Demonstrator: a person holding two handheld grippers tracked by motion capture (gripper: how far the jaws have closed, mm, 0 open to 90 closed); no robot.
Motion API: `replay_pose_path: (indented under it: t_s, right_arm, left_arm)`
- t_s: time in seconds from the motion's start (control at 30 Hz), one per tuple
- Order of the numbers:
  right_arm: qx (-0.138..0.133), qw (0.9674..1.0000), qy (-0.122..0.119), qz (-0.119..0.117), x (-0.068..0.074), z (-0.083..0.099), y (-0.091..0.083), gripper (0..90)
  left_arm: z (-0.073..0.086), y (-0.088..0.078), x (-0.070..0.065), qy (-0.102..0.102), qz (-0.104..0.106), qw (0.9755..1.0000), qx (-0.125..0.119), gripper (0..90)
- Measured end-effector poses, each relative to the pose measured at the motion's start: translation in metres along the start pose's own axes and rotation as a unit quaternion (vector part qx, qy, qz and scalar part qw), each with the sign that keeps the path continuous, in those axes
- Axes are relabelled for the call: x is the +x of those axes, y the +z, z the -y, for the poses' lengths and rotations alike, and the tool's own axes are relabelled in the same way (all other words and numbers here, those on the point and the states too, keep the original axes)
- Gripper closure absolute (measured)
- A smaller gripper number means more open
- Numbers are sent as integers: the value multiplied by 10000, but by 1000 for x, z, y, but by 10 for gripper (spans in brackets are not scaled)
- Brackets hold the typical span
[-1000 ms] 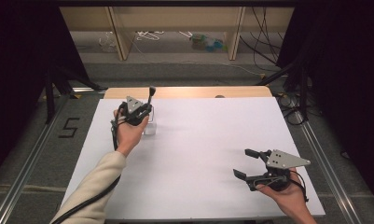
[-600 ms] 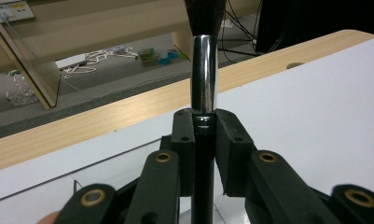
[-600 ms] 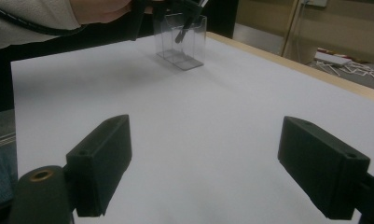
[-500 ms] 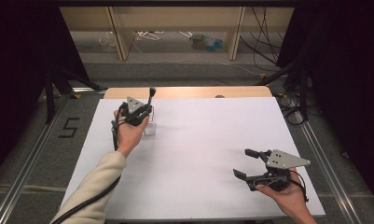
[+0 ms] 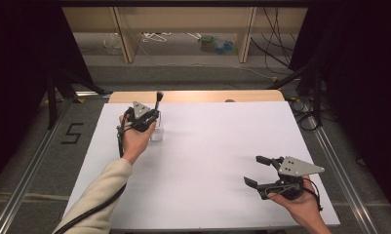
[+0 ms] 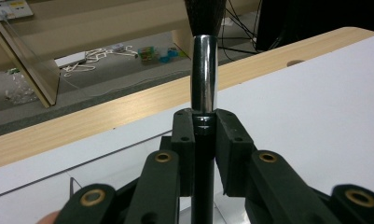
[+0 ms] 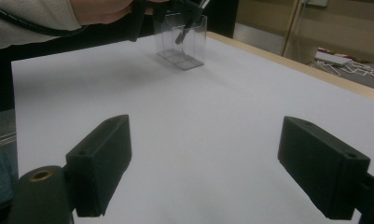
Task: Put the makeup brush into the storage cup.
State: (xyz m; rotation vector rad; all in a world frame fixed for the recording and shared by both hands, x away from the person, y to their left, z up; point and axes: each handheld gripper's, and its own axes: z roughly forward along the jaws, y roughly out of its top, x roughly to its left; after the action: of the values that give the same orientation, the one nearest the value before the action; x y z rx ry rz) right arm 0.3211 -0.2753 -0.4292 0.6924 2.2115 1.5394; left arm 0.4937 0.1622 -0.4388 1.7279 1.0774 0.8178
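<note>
My left gripper (image 5: 150, 118) is at the far left of the white table (image 5: 207, 146), shut on a brush (image 5: 158, 99). In the left gripper view the jaws (image 6: 204, 126) clamp the black handle just below the brush's chrome collar (image 6: 204, 70), with dark bristles at the top edge. The brush stands nearly upright, its lower end inside a clear plastic holder (image 5: 156, 133). In the right gripper view the handle tip shows through the clear plastic holder (image 7: 181, 39). My right gripper (image 5: 252, 170) rests near the front right, open, its pads (image 7: 103, 161) wide apart with nothing between them.
A wooden strip (image 5: 198, 96) runs along the table's far edge. Beyond it are shelf uprights (image 5: 245, 34) and small clutter on the floor (image 5: 215, 43). Metal rails (image 5: 337, 165) flank the table on both sides.
</note>
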Motion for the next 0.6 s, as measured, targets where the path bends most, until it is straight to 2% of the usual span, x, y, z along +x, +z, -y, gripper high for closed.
replay_pose_path:
  t_s: [0.13, 0.23, 0.3, 0.33, 0.37, 0.43, 0.53, 0.57, 0.6]
  right_arm:
    - [1, 10000, 2, -3, 0, 0, 0, 182]
    - [1, 10000, 11, 8, 0, 0, 0, 182]
    - [-81, 10000, 25, -12, 0, 0, 0, 181]
    - [78, 10000, 27, 29, 0, -1, -3, 181]
    - [-24, 10000, 45, -34, 0, 0, -1, 181]
    - [-13, 10000, 40, -8, 0, 0, -2, 181]
    - [-19, 10000, 38, -11, 0, 0, -2, 181]
    - [-20, 10000, 43, -1, 0, 0, -2, 181]
    - [-21, 10000, 53, 0, 0, 0, -2, 181]
  left_arm:
    - [0, 0, 1, -19, 23, 10000, 16, 780]
    - [-1, -2, 1, -108, 37, 9999, 49, 755]
    - [-2, -3, 1, -236, 37, 9997, 38, 686]
    - [-4, -5, 1, -244, 9, 9997, 3, 640]
    - [-5, -8, 1, -251, 4, 9997, -21, 600]
    - [-10, -11, 1, -305, 66, 9995, -79, 533]
    - [-16, -16, 2, -299, 80, 9993, -200, 483]
    - [-17, -18, 2, -355, 73, 9991, -217, 459]
    - [-19, -19, 2, -307, 95, 9991, -262, 442]
